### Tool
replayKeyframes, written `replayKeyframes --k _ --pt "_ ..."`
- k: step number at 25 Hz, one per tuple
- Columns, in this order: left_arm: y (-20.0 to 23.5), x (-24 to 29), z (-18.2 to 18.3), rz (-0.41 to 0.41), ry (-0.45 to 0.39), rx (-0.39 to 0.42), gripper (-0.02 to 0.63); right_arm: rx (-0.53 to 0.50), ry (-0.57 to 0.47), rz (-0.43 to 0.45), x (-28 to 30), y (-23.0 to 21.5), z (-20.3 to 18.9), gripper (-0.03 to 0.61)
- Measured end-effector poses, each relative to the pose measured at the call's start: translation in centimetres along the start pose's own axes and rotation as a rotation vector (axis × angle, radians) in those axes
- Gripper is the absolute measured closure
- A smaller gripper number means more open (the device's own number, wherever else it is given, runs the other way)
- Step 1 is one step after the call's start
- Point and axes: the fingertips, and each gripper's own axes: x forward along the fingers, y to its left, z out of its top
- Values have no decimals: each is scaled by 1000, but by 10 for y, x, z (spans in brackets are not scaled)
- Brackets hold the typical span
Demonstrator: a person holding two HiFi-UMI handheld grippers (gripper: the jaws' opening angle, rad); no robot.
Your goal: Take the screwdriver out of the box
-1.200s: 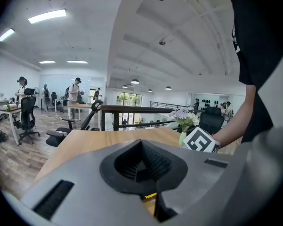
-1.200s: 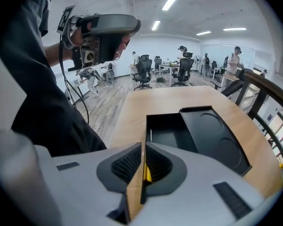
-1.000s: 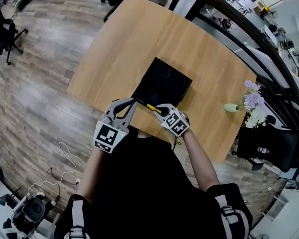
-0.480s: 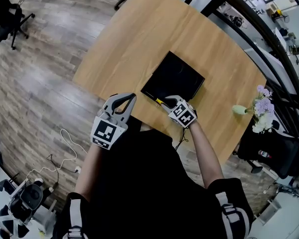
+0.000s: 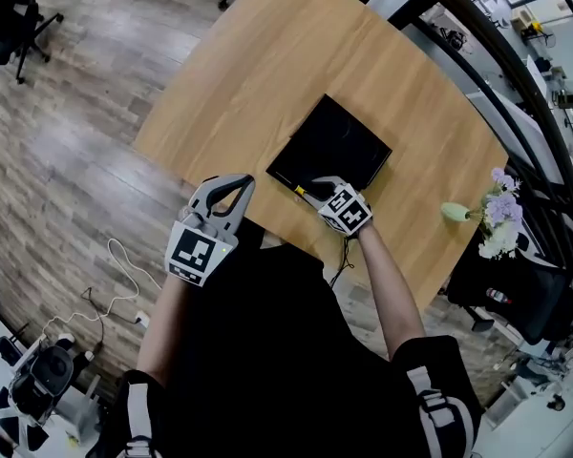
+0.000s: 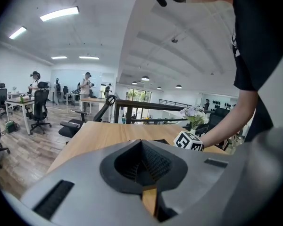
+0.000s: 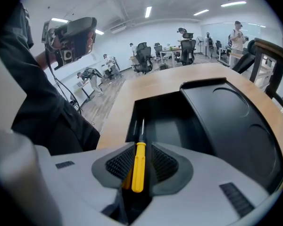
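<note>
The black box (image 5: 332,149) lies open on the wooden table (image 5: 267,55); the right gripper view shows its empty tray (image 7: 166,119) and its lid (image 7: 231,121) folded out to the right. My right gripper (image 5: 311,188) (image 7: 142,146) is shut on the yellow screwdriver (image 5: 300,192) (image 7: 138,169), at the box's near corner. The handle sits between the jaws and the thin shaft points over the tray. My left gripper (image 5: 244,180) (image 6: 141,142) is shut on nothing and hangs at the table's near edge, left of the box and apart from it.
A small vase of flowers (image 5: 492,213) (image 6: 194,116) stands near the table's right edge. A dark railing (image 5: 516,74) runs behind the table. Office chairs (image 7: 144,58) and people stand further off on the wooden floor, and a cable (image 5: 115,275) lies on the floor at the left.
My left gripper has drawn back from the box's corner towards the table's near edge. The right gripper still holds the screwdriver at the box's near corner.
</note>
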Motion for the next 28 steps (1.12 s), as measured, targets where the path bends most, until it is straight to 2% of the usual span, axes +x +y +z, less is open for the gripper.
replayKeyframes --k 7,12,18,23,28 --pt "2 -3 -5 13 7 -9 592 -6 49 35 11 -2 -10 454" --pt "-3 -4 -6 8 10 -8 592 48 40 101 17 -3 -11 454" --pt "1 -5 -6 15 13 -8 592 46 79 171 23 -4 -13 454" --pt "0 -4 -6 14 11 -8 592 21 111 188 28 -4 -16 454" --pt "1 -4 -5 14 6 -3 592 39 106 201 31 -4 -16 454"
